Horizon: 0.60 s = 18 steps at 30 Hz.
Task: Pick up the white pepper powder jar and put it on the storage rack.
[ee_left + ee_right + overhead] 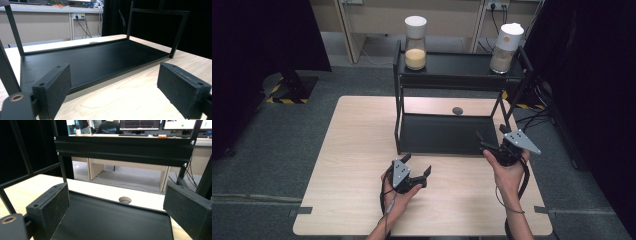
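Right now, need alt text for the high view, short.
A person's two hands each hold an open black two-jaw gripper, the left gripper and the right gripper, over a light wooden table before a black metal two-tier shelf. Two white-lidded clear jars of pale grains stand on its top tier.

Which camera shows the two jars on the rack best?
The high view: both jars, left jar and right jar, stand on the rack's top shelf. The gripper views look under that shelf at the bottom tray.
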Motion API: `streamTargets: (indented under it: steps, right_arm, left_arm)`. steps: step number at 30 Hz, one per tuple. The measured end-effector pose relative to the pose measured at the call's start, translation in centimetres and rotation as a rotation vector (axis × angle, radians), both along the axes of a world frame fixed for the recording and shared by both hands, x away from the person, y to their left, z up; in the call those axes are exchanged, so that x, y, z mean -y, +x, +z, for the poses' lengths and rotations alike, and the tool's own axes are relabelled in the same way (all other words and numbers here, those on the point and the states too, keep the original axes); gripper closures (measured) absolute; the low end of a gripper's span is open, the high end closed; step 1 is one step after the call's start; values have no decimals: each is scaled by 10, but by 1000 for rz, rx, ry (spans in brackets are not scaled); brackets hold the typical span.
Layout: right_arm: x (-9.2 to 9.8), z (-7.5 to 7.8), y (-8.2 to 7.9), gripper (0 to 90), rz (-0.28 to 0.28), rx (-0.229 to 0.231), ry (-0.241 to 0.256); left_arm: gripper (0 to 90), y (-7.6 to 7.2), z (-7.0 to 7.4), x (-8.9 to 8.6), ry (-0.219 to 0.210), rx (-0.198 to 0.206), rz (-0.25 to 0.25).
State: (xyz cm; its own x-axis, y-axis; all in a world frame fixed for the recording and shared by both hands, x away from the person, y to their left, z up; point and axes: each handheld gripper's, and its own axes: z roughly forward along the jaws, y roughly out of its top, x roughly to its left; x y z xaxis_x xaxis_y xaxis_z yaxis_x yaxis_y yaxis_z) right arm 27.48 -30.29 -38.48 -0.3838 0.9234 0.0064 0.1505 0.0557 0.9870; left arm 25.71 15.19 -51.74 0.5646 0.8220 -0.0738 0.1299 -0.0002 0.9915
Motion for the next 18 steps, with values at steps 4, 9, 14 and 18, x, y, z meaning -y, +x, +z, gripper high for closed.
streamTargets:
  steps: [4, 9, 14, 18]
  right_arm:
    - [1, -7, -2, 71, 3, -11, 0]
    - [1, -16, -6, 71, 4, -18, -7]
    - [2, -23, -8, 71, 4, -22, -3]
    - [2, -28, -9, 71, 3, -31, -3]
  left_arm:
    - [117, 0, 0, 0, -4, 0, 0]
    - [117, 0, 0, 0, -1, 0, 0]
    - [117, 0, 0, 0, -4, 0, 2]
    - [117, 0, 0, 0, 1, 0, 2]
